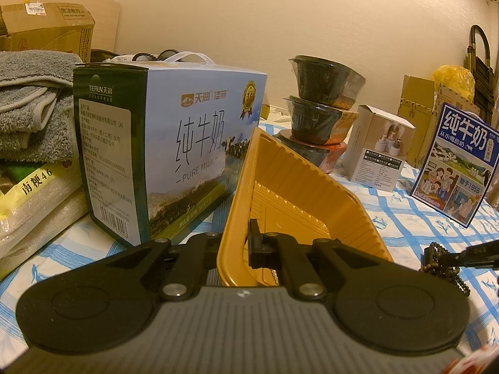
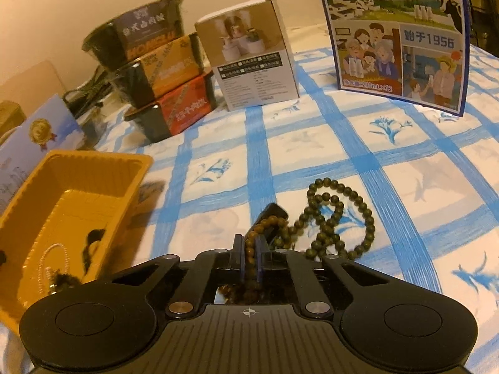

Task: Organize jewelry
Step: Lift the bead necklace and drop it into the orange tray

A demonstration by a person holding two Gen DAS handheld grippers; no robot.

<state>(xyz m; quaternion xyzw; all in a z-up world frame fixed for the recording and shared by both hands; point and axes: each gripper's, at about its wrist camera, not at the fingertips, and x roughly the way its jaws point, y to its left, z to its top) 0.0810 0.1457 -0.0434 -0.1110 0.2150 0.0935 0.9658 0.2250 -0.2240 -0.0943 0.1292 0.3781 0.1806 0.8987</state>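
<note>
Counting one tray [image 2: 93,168], three bowls [image 2: 168,78]

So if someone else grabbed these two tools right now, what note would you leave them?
Left hand-held gripper: shut on the wall of the tilted yellow plastic tray.
Right hand-held gripper: shut on the dark brown wooden bead strand, which mostly lies on the blue-checked cloth.
Done: a white pearl strand and a dark piece are in the tray.
Left: move the beads into the tray.
</note>
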